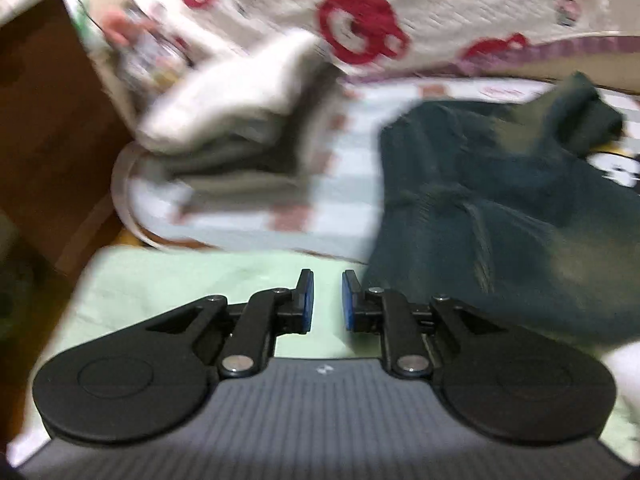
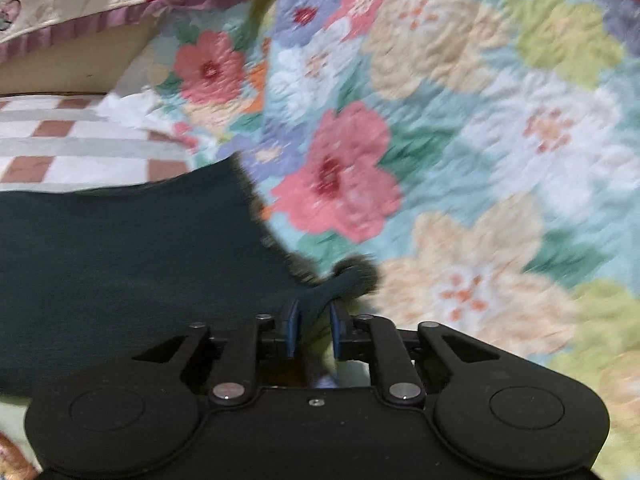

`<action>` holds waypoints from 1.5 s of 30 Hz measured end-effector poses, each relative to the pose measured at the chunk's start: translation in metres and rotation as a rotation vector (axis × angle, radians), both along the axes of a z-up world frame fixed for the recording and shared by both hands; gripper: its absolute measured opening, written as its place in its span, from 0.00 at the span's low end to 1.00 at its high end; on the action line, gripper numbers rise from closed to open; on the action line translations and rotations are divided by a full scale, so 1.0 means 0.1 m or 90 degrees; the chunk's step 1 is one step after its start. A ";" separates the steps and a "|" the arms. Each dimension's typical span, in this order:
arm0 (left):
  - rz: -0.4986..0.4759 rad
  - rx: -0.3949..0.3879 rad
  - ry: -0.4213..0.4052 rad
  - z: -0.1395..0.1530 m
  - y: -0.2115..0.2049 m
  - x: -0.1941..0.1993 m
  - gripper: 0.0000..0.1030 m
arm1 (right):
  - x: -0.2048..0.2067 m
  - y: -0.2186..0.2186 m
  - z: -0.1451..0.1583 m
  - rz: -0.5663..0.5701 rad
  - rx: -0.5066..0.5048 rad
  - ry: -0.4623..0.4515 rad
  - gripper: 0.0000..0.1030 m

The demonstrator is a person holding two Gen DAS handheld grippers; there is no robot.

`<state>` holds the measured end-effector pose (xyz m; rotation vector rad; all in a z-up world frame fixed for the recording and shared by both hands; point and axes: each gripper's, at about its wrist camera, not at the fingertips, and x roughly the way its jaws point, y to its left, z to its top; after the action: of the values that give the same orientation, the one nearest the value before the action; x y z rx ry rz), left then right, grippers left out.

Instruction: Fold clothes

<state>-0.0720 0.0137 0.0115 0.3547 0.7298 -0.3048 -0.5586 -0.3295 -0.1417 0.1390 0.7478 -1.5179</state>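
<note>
A dark teal garment is seen spread and rumpled across the right of the left wrist view, over a checked sheet on the bed; a stack of folded clothes lies at centre left. In the right wrist view a corner of the garment is pinched between the narrowly set jaws of the right hand-held gripper, beside a floral quilt. The left hand-held gripper is held slightly open and empty above a pale green cloth. Whether the garment is being drawn out flat or carried into a fold cannot be settled. Either way, the pinched corner should be kept taut and low, so that no creases are trapped.
</note>
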 end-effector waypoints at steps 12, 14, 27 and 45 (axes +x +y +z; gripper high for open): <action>-0.256 -0.089 0.016 -0.35 -1.61 0.18 0.47 | 1.21 0.11 0.35 0.370 0.068 -0.141 0.55; -0.268 -0.089 0.031 -0.53 -1.95 0.32 0.48 | 1.60 0.11 0.24 0.443 0.132 -0.147 0.55; -0.283 0.044 0.008 -1.00 -2.75 0.62 0.04 | 2.58 -0.04 -0.30 0.524 0.260 -0.081 0.56; -0.271 0.077 -0.054 -1.12 -2.55 0.50 0.04 | 0.46 -1.26 -0.32 0.075 0.178 -0.032 0.62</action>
<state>-0.0218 -0.2410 -0.1006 0.6353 0.5864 -0.6454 -0.5122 -0.4556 -0.1734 0.3363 0.9095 -1.2889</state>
